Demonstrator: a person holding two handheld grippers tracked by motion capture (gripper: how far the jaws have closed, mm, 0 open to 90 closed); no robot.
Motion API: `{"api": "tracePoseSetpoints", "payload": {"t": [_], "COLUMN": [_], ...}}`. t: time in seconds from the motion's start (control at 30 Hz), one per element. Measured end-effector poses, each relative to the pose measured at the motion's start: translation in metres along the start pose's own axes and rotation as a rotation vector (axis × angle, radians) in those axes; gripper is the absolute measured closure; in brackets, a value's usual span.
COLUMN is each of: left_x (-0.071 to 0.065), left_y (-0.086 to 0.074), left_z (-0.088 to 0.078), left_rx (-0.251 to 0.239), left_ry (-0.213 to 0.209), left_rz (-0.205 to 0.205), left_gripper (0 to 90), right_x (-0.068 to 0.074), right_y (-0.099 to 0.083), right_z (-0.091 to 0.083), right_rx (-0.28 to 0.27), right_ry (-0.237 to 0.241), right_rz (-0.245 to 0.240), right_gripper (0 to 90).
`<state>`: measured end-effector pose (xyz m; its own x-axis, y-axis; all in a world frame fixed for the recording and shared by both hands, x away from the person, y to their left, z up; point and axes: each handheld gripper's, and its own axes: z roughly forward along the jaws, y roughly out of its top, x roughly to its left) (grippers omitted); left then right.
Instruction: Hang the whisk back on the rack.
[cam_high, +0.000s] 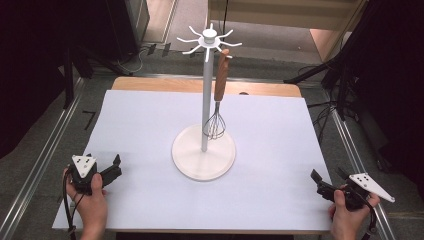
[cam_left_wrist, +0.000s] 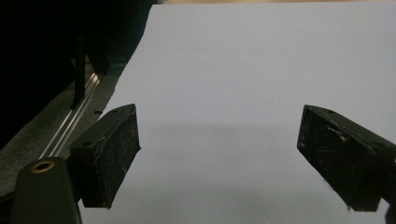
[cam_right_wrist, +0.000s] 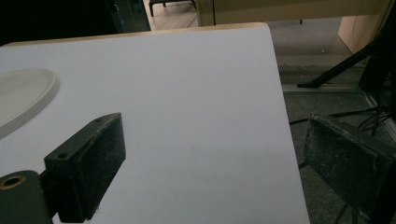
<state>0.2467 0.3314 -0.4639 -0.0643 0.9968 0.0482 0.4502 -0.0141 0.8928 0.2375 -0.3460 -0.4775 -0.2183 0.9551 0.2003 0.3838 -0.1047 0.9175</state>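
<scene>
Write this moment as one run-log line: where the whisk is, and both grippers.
whisk: hangs on stand hook | left gripper: open, empty, near-left on table | right gripper: open, empty, near-right table edge

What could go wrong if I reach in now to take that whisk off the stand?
1. The whisk hangs from one thin hook of the tall white stand; pulling sideways rather than lifting could tip the stand or snag the hook.
2. Its wire head hangs close beside the pole, so it might catch there.
3. The right gripper is near the table's right edge, open and empty like the left gripper; both have a long reach, and the smooth wooden handle could slip.
</scene>
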Motion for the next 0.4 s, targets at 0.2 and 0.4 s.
{"api": "tracePoseSetpoints", "payload": {"t": [0.2, 0.4], "left_x": [0.0007, -0.0002], "left_y": [-0.0001, 0.0000], "left_z": [-0.0002, 0.0004], "left_rx": [-0.002, 0.001], "left_ry": [-0.003, 0.002], "left_rz": [-0.005, 0.002], "left_gripper": [13.6, 13.7], "right_x": [0.0022, 0.0035], "right_y": [-0.0063, -0.0073], "right_z": [0.0080, 0.0093], "right_rx": [0.027, 0.029], "right_ry": [-0.039, -0.042], "right_rz": [0.022, 0.011], "right_gripper": [13.0, 13.0]}}
